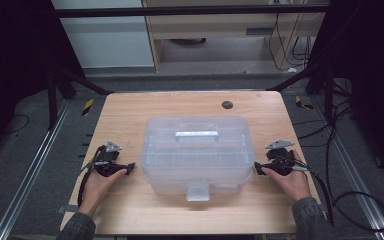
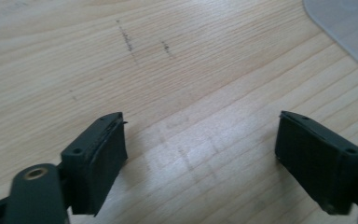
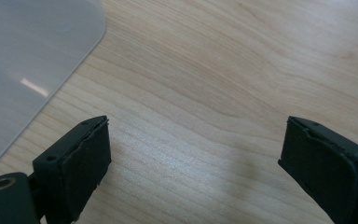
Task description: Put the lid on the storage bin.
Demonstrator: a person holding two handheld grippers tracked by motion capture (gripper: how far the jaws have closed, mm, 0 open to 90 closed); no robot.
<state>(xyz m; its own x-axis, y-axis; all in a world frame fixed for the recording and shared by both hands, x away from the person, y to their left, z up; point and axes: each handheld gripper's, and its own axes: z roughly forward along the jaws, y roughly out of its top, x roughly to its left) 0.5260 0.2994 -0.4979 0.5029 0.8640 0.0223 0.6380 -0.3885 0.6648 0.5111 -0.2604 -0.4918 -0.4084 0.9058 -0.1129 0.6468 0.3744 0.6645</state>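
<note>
1. The left gripper (image 1: 130,167) lies low on the wooden surface (image 1: 130,110), held in the person's left hand (image 1: 97,185) at the near left. Its jaws stand wide apart with nothing between them; in the left gripper view bare wood shows in the gap.
2. The right gripper (image 1: 256,167) lies low on the surface at the near right, held in the right hand (image 1: 292,182). Its jaws are also spread wide and hold nothing.
3. The clear plastic box (image 1: 197,152) stands between the two grippers, in the middle of the surface, lid on, with its latch (image 1: 198,191) facing the person and its handle (image 1: 196,134) lying flat on top.
4. The left gripper's tips point at the box's left wall, just beside it and apart; a corner of the box (image 2: 349,23) shows at the upper right of the left gripper view.
5. The right gripper's tips sit very close to the box's right wall; whether they touch cannot be told. The box (image 3: 23,60) shows at the upper left of the right gripper view.
6. Beyond the box, a dark round hole (image 1: 227,105) sits near the surface's far edge.
</note>
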